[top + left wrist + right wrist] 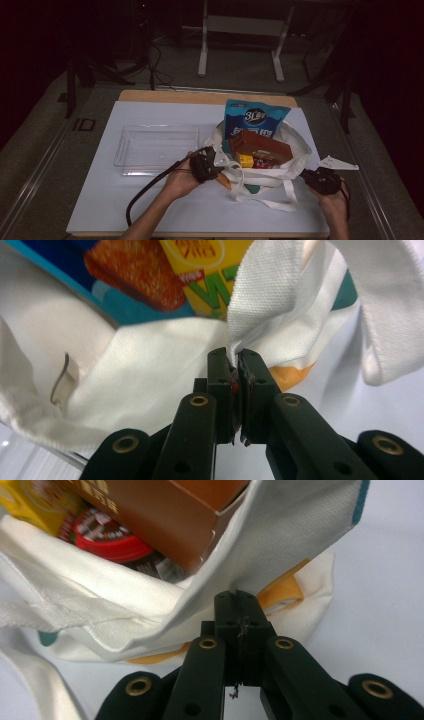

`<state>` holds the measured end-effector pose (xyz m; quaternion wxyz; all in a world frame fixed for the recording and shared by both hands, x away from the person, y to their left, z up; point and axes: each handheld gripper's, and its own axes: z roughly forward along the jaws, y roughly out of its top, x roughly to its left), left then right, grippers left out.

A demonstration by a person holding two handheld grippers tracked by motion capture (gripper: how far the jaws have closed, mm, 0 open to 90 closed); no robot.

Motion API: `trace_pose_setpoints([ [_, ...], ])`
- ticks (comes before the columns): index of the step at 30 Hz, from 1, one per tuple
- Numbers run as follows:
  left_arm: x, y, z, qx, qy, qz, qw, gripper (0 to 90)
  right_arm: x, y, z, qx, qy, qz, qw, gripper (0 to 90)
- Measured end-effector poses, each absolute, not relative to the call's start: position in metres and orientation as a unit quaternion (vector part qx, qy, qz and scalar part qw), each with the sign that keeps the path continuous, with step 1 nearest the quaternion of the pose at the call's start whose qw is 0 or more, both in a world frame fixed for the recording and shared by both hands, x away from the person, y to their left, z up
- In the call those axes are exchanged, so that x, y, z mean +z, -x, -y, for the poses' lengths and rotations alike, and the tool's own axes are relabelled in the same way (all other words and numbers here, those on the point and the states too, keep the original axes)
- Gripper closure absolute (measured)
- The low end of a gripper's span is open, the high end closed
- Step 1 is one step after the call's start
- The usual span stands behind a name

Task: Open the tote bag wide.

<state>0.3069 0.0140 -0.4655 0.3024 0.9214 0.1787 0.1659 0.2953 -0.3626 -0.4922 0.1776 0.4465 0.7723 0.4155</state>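
A white cloth tote bag (pixel 295 145) lies open on the white mat, holding a blue snack packet (pixel 255 119), a brown box (pixel 261 146), a yellow pack (pixel 245 160) and a red-lidded item (pixel 262 162). My left gripper (pixel 214 161) is shut on the bag's left rim; its own view shows the white cloth (pixel 260 310) pinched between the jaws of the left gripper (pixel 236 360). My right gripper (pixel 309 175) is shut on the bag's right rim, with the cloth edge (pixel 280 555) caught at the tips of the right gripper (pixel 239 597) below the brown box (pixel 170 510).
A clear plastic tray (pixel 156 148) stands empty to the left of the bag. The mat (pixel 150 200) covers a wooden table (pixel 165 96). A strap of the bag (pixel 265 200) trails toward the front edge. A white table frame (pixel 240 25) stands on the floor beyond.
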Motion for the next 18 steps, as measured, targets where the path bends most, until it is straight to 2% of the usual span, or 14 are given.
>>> trace_pose_setpoints([
  [8, -0.482, -0.310, -0.014, 0.160, -0.917, -0.203, 0.304, 84.8, -0.503, -0.300, 0.357, 0.399, -0.459, -0.774, 0.175, 90.0],
  [18, -0.486, -0.318, -0.013, 0.160, -0.912, -0.227, 0.302, 84.0, -0.508, -0.302, 0.353, 0.409, -0.470, -0.763, 0.175, 90.0],
])
